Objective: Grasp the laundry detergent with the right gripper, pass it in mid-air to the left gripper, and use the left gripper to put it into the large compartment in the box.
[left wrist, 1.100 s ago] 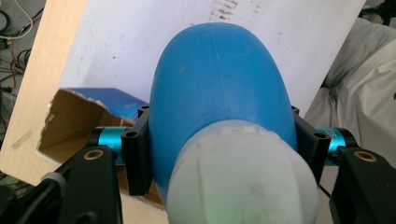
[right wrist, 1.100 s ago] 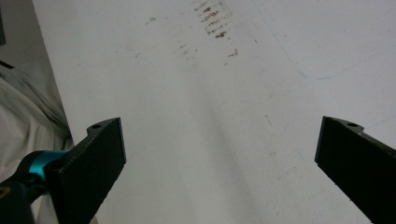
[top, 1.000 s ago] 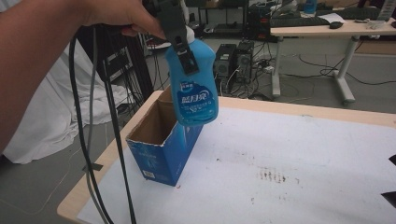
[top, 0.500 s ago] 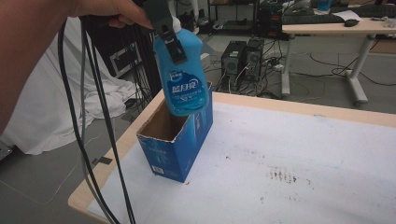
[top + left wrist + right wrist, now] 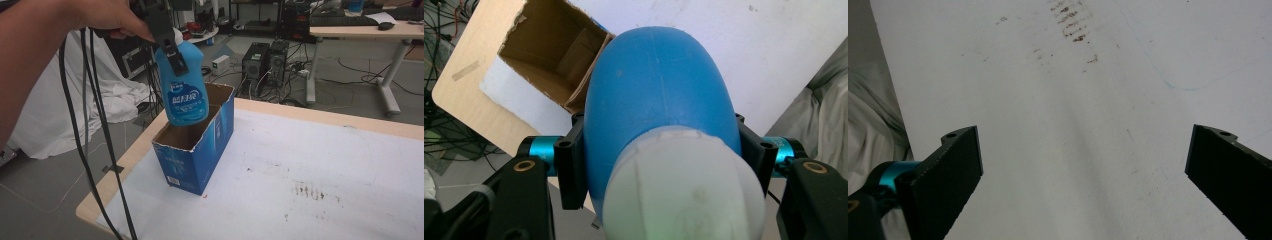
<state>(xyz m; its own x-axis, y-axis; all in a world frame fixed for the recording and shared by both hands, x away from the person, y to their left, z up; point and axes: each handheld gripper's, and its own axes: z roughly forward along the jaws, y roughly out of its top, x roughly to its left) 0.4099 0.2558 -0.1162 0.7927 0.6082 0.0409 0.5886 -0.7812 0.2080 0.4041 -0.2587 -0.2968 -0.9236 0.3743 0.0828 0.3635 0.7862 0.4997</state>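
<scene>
Blue bottle [image 5: 183,85] in left tongs [image 5: 170,47], seemingly above open box [image 5: 196,145]

Bottle [image 5: 182,85] base hidden behind box [image 5: 195,155] rim, label unreadable.

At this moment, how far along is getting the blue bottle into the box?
Done: the left gripper is shut on the blue bottle and has it lifted over the open cardboard box. In hand: lining it up above the opening. Left: lowering it in and releasing. The right gripper is open above the table.

Black tongs [image 5: 1083,170], teal collars, black cables
</scene>
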